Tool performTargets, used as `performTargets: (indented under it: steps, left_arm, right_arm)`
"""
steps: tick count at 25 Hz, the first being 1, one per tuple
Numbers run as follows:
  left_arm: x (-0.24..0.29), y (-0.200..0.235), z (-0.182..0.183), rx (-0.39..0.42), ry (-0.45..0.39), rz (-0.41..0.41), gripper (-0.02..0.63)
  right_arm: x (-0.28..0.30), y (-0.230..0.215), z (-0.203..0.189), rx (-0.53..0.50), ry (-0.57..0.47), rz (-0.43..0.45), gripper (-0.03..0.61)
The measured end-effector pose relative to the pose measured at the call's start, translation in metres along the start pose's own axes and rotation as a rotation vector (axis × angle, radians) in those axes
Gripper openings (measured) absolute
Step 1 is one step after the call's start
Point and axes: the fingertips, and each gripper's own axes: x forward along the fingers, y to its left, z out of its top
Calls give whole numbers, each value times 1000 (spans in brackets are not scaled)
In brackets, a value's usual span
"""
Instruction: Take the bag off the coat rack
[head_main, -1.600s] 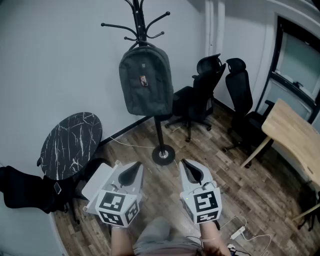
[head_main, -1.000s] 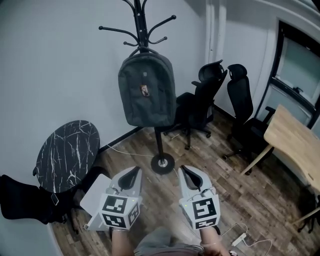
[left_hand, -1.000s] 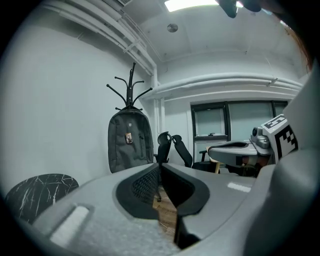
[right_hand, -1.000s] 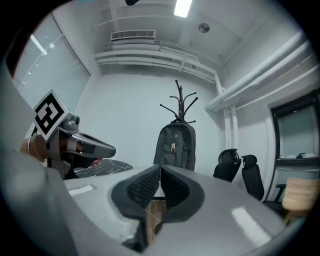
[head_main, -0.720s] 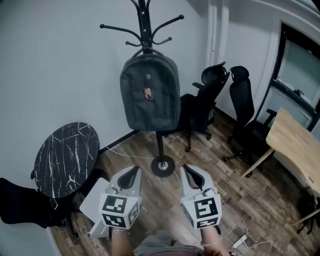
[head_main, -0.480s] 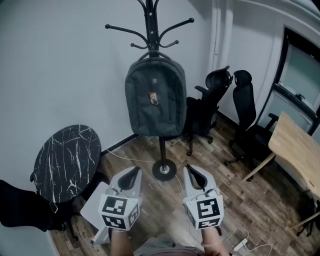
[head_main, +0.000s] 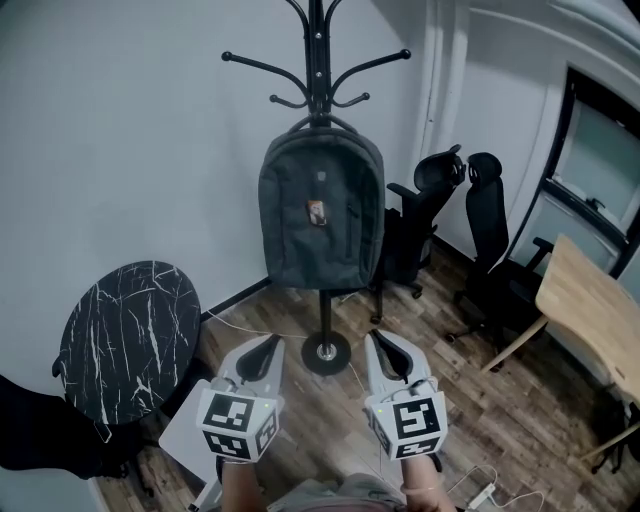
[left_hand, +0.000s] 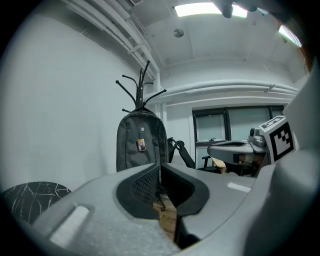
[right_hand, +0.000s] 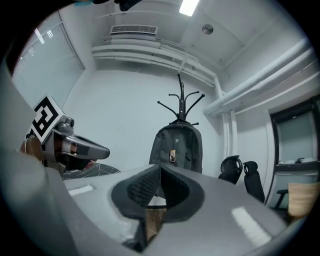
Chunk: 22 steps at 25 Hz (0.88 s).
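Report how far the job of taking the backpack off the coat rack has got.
Done: nothing yet; the backpack hangs on the coat rack. In hand: the left tongs and right tongs are both shut and empty, held out short of the backpack. Left: reach it, grip it and lift it off its hook.

A plain pale grey wall (head_main: 120, 150) filled the upper left of the head view, above a floor of dark wooden planks (head_main: 520, 400). At the lower left stood a round black table top veined with white like marble (head_main: 125, 340). Two black high-backed office chairs (head_main: 488, 215) stood side by side right of centre. A light wooden desk (head_main: 590, 300) reached in from the right edge, below a dark-framed window (head_main: 600, 140). At the top of the left gripper view, a bright rectangular ceiling light panel (left_hand: 200, 9) shone.
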Motion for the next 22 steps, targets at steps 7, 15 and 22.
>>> performTargets:
  steps: [7,15,22]
  left_arm:
    - [8,13,10,-49,-56,-35,21]
    - [27,26,4,-45,-37,-42,23]
    - [55,35,1,-36,-16,-67,38]
  right_arm:
    - [16,8,9,-5,-40,10,9]
    - [36,1,4,-19,-37,0,11]
    - [61,-13,-5,-21,-19,-3,41]
